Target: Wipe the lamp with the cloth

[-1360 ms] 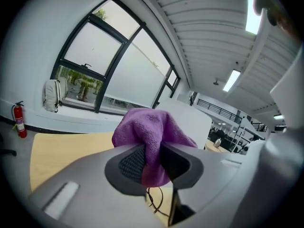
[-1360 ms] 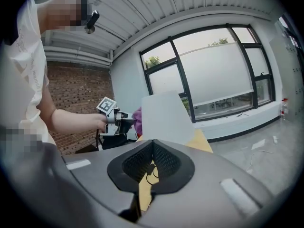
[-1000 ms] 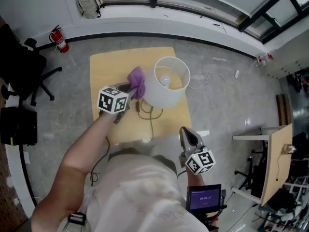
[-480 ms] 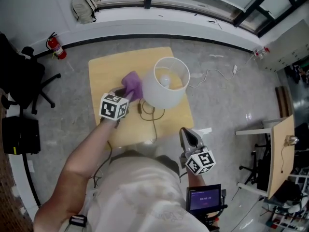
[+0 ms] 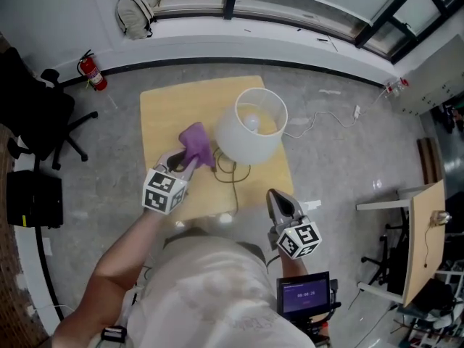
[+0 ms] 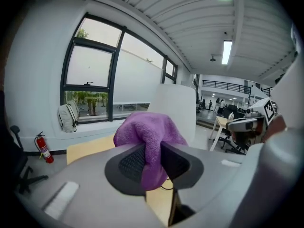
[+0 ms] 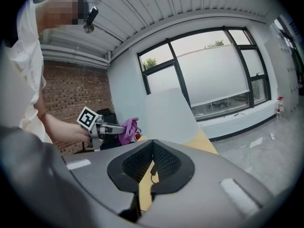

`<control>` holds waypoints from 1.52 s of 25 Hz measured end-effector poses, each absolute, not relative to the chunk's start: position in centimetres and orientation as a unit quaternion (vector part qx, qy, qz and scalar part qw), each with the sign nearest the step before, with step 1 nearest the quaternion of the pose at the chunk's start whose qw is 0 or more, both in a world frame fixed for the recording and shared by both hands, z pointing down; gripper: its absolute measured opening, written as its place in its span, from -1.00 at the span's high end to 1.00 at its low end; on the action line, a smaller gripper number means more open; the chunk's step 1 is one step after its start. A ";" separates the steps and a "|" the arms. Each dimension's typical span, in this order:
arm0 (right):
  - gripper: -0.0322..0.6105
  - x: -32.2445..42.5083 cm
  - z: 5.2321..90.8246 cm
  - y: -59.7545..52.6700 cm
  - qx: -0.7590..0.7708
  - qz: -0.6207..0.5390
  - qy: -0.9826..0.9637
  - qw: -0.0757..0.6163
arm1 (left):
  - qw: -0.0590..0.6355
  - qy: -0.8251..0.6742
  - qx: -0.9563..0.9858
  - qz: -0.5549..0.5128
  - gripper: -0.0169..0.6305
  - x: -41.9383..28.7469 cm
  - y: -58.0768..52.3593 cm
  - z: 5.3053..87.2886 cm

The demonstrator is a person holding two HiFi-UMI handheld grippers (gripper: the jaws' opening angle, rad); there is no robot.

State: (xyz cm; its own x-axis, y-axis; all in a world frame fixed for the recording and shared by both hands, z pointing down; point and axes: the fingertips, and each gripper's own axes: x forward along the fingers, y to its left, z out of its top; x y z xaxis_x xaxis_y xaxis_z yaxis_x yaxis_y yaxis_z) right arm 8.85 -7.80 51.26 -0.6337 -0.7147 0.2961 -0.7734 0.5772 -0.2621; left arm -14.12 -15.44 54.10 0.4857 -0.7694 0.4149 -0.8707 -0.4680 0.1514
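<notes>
A white lamp (image 5: pixel 249 127) with a wide drum shade stands on a small wooden table (image 5: pixel 163 111). My left gripper (image 5: pixel 190 158) is shut on a purple cloth (image 5: pixel 195 143), held just left of the shade's lower side. In the left gripper view the cloth (image 6: pixel 148 137) bunches between the jaws, with the shade (image 6: pixel 175 109) right behind it. My right gripper (image 5: pixel 279 203) hangs near the table's front right corner, its jaws shut on nothing. In the right gripper view the shade (image 7: pixel 169 115), the cloth (image 7: pixel 127 129) and the left gripper (image 7: pixel 121 127) show ahead.
The lamp's cord (image 5: pixel 232 176) trails over the table toward its front edge, and a white cable (image 5: pixel 319 118) runs across the grey floor. A black office chair (image 5: pixel 43 118), a fire extinguisher (image 5: pixel 90 72) and a backpack (image 5: pixel 136 9) stand at the left.
My left gripper has drawn back toward me with the cloth, down along the lamp's left side. The right gripper has stayed where it was.
</notes>
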 end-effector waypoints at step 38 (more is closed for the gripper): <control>0.86 12.0 46.1 -0.8 0.340 0.120 -0.932 0.034 | 0.110 -0.483 0.866 0.068 0.68 -4.3 0.1 46.9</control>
State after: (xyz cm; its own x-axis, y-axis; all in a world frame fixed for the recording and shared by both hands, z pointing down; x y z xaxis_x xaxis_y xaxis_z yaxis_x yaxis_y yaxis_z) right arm 11.95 -0.77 46.08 -0.7669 -0.6251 0.1456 -0.6416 0.7405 -0.2000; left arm -4.28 0.09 46.91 0.5245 -0.8213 0.2242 -0.8513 -0.5095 0.1253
